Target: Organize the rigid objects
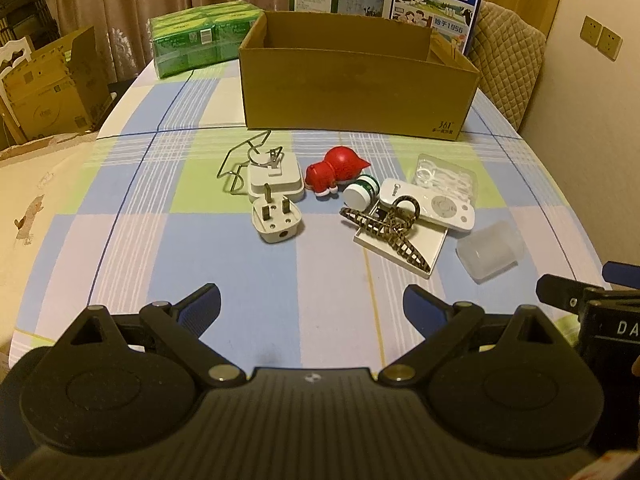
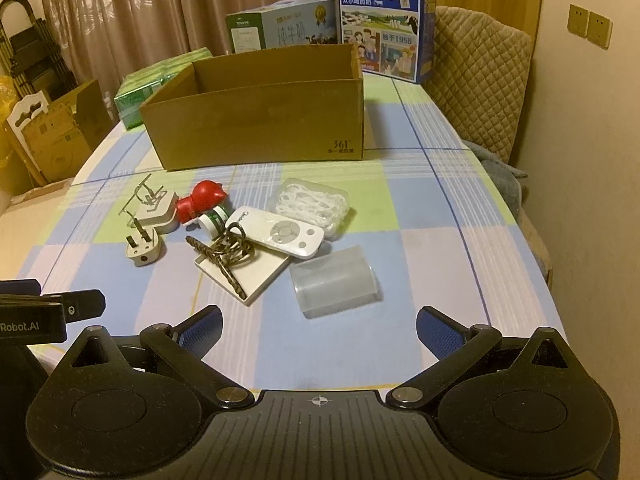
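An open cardboard box (image 1: 352, 92) (image 2: 260, 120) stands at the far middle of the checked tablecloth. In front of it lie a white plug (image 1: 276, 220) (image 2: 143, 249), a white charger (image 1: 274, 178) under a bent wire (image 1: 240, 160), a red figurine (image 1: 334, 170) (image 2: 200, 200), a small green-and-white bottle (image 1: 360, 194), a white remote (image 1: 428, 204) (image 2: 280, 236), a leopard hair claw (image 1: 388, 232) (image 2: 228, 254) on a white flat box (image 1: 424, 246), a clear floss case (image 1: 444, 178) (image 2: 312, 204) and a frosted cup (image 1: 490, 250) (image 2: 334, 286) on its side. My left gripper (image 1: 312, 306) and right gripper (image 2: 318, 326) are open, empty, near the front edge.
Green tissue packs (image 1: 200, 38) and two milk cartons (image 1: 436, 4) (image 2: 384, 24) stand behind the box. A padded chair (image 2: 476, 80) is at the right, cardboard boxes (image 1: 44, 84) on the floor at the left. The right gripper's body (image 1: 600, 320) shows at the left view's edge.
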`<state>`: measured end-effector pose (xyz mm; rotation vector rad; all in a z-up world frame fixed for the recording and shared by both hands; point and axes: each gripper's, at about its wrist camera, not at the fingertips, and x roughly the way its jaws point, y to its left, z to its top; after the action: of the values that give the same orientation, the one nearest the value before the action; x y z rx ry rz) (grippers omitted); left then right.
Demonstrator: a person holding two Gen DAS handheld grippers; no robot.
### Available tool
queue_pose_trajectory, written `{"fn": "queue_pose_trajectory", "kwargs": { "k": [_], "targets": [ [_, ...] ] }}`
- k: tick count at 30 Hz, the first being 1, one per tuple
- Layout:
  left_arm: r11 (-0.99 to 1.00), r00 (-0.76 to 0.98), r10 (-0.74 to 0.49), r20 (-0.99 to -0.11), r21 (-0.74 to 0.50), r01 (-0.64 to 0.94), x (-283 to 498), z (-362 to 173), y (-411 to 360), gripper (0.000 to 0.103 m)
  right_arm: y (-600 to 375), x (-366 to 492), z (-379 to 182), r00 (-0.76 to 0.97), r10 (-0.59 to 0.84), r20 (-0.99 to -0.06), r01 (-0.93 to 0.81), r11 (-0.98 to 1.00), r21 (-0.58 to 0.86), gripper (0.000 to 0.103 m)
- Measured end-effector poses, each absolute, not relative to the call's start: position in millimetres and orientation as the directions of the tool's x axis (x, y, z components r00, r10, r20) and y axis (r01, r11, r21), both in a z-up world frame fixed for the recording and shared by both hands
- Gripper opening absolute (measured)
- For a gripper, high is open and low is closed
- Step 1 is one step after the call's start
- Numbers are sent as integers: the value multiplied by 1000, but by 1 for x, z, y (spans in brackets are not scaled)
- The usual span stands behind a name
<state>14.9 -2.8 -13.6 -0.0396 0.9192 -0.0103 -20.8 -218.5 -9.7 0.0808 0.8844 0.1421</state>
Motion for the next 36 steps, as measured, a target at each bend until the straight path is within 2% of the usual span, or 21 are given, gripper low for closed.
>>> {"fn": "queue_pose_trajectory", "kwargs": {
  "k": [36],
  "targets": [
    [999, 602, -27, -798, -40, -8, 13, -13, -2, 96, -216, -22, -13, 622, 167, -765, -94, 986, 139, 101]
  ]
}}
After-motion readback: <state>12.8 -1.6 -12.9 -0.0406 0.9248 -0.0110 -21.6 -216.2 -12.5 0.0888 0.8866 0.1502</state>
